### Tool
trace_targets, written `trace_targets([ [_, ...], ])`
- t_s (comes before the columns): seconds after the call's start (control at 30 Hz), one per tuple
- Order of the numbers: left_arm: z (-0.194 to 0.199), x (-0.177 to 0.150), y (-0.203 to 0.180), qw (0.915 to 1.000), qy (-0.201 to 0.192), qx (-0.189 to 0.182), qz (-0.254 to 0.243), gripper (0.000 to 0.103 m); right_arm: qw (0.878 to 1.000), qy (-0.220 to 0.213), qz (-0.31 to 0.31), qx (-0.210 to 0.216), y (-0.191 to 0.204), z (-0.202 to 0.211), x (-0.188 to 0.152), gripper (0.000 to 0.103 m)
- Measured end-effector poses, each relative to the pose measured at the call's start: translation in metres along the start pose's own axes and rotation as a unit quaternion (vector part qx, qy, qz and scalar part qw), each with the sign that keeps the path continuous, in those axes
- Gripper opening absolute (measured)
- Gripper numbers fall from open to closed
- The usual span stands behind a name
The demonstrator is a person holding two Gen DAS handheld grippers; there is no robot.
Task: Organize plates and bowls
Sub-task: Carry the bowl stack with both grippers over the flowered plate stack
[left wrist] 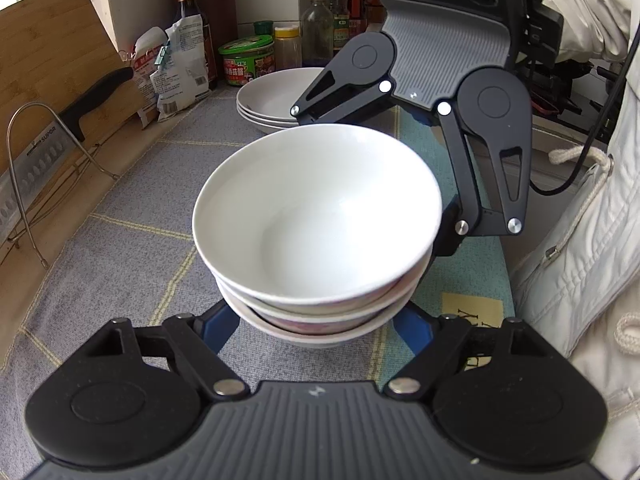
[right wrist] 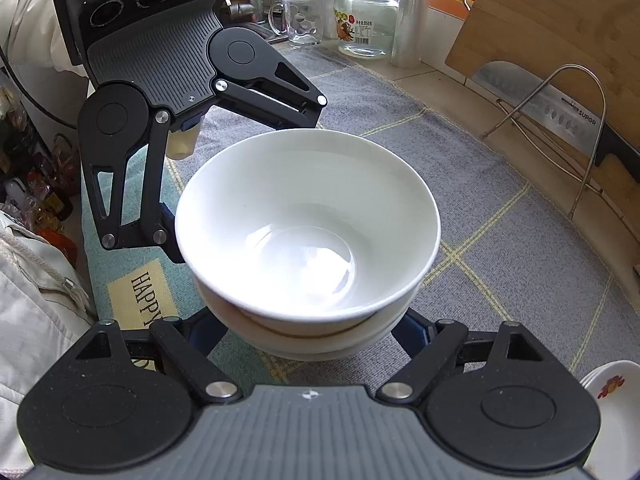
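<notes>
Three white bowls (left wrist: 316, 216) sit nested in a stack on the grey checked cloth (left wrist: 120, 264), and the top bowl (right wrist: 308, 224) tilts slightly. My left gripper (left wrist: 312, 332) reaches in from the near side. Its blue fingers (left wrist: 216, 328) flank the lowest bowl and close against it, with the tips hidden under the rims. My right gripper (right wrist: 310, 336) faces it from the opposite side. Its fingers (right wrist: 412, 332) stand close about the stack, slightly wider apart. One right finger (left wrist: 448, 240) shows beside the bowls' edge.
A stack of shallow white plates (left wrist: 276, 96) lies behind the bowls. A small dish with a red pattern (right wrist: 612, 392) is at the near right. A cleaver in a wire rack (left wrist: 36, 168), a cutting board (left wrist: 52, 40), jars and bottles (left wrist: 248, 58) line the wall. A person's pale jacket (left wrist: 580, 240) stands close.
</notes>
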State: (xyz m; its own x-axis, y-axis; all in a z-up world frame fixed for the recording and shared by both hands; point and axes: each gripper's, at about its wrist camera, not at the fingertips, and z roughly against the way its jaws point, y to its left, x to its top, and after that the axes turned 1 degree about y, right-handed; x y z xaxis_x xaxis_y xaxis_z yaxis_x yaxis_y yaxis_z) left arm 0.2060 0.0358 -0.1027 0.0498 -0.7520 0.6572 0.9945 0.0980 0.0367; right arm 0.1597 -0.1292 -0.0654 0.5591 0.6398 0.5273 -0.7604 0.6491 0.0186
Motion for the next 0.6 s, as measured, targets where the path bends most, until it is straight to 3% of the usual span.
trace_targets([
  [0.27,-0.012,0.022,-0.01,1.0,-0.002,0.0,-0.008,0.084,1.0,-0.003,0.0,-0.008,-0.01,0.018,-0.01,0.09],
  [0.6,-0.034,0.074,-0.021,0.9998,-0.012,-0.001,-0.014,0.084,1.0,-0.006,-0.002,-0.013,-0.038,0.055,-0.034,0.09],
])
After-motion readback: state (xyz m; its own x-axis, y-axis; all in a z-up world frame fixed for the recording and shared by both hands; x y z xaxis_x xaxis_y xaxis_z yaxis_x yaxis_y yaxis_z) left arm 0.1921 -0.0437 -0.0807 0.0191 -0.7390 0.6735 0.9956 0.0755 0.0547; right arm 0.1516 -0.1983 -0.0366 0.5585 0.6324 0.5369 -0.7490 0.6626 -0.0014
